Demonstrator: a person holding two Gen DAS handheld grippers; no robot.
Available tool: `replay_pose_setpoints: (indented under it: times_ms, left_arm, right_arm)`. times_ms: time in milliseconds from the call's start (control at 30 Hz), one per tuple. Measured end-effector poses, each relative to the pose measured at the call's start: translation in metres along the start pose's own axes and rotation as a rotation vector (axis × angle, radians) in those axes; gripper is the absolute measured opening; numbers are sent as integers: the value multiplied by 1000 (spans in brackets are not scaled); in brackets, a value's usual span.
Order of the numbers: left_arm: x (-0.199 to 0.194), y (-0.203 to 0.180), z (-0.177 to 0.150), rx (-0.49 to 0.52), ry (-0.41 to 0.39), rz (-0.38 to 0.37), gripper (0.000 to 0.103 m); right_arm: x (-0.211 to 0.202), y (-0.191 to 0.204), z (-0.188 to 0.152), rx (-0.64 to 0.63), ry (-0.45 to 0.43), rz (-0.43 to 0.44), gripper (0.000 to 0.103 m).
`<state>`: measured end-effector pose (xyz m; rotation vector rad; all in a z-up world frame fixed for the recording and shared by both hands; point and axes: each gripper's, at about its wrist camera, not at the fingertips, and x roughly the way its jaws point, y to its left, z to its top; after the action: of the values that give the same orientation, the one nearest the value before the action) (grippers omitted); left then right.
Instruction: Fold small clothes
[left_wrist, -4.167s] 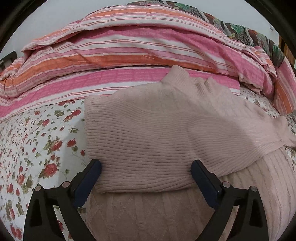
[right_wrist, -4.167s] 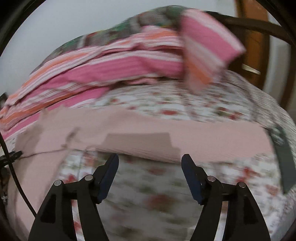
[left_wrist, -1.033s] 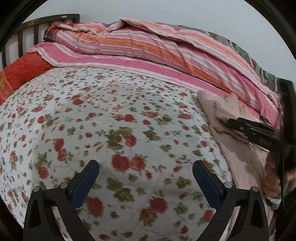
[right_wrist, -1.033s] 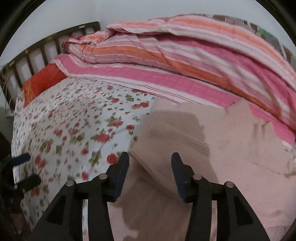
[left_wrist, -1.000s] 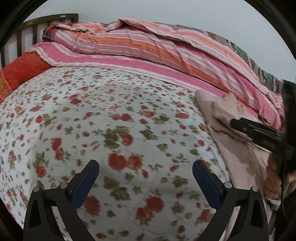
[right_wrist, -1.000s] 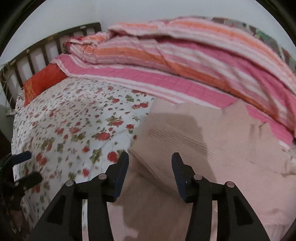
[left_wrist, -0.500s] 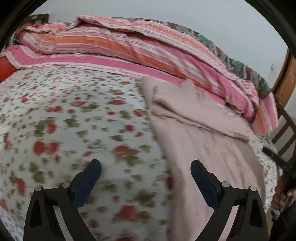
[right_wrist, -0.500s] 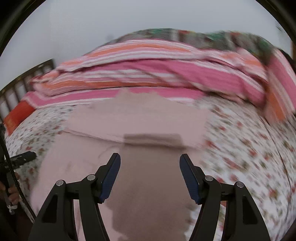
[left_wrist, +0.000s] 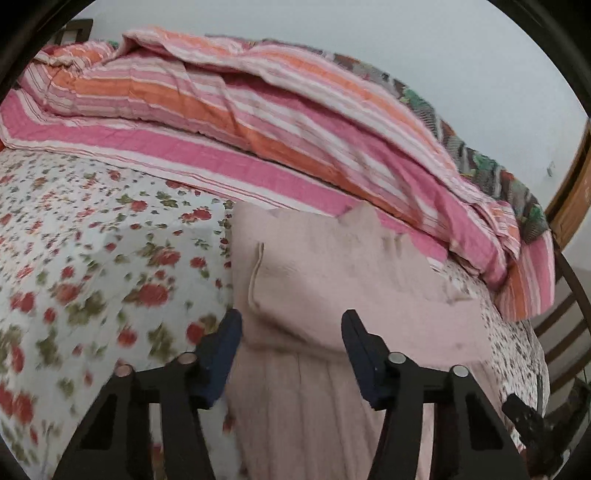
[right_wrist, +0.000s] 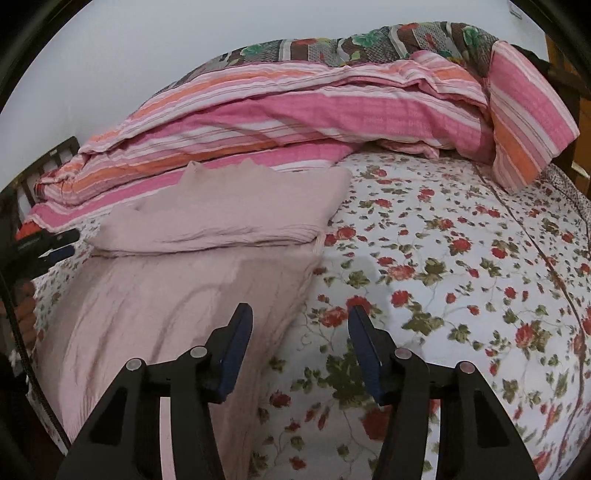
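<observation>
Pale pink knit sweater (right_wrist: 207, 236), upper part folded over its body.

Left claw (left_wrist: 291, 341) just narrowed, half apart, gripping nothing; right claw (right_wrist: 300, 338) likewise, tilted downward

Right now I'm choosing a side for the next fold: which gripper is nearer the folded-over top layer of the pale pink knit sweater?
Left. The left gripper sits at the layer's near edge; the right gripper straddles the sweater's lower side edge.
</observation>
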<state>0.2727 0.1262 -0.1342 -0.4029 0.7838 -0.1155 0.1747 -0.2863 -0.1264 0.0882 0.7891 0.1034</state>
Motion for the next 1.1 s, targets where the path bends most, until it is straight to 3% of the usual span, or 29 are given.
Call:
replay_pose_setpoints:
  times_ms: [67, 100, 133, 267, 333, 467, 600, 700, 933, 1100]
  left_arm:
    - [13, 1, 2, -11, 24, 6, 31]
    - [21, 1, 2, -10, 35, 6, 15]
    - [23, 1, 2, -6, 37, 12, 7]
    - [12, 5, -1, -11, -52, 25, 6]
    - [20, 6, -4, -2, -33, 50, 7]
    - [31, 5, -7, 22, -10, 75, 10]
    - [35, 2, -11, 49, -14, 95, 13]
    - [35, -1, -13, 71, -17, 116, 14]
    - [36, -7, -13, 103, -15, 153, 14]
    - [37, -6, -12, 98, -9, 134, 17]
  right_arm:
    - [4, 1, 7, 1, -11, -2, 54]
    - [8, 3, 13, 7, -16, 1, 54]
    - [12, 4, 18, 13, -18, 3, 54]
    - [24, 11, 42, 11, -49, 5, 54]
    - [32, 13, 55, 12, -71, -7, 54]
    - [68, 9, 72, 43, -25, -16, 54]
    - [103, -1, 62, 64, 73, -49, 54]
    - [100, -10, 62, 111, 54, -39, 54]
    - [99, 7, 60, 35, 44, -123, 54]
    - [103, 5, 61, 30, 58, -112, 54]
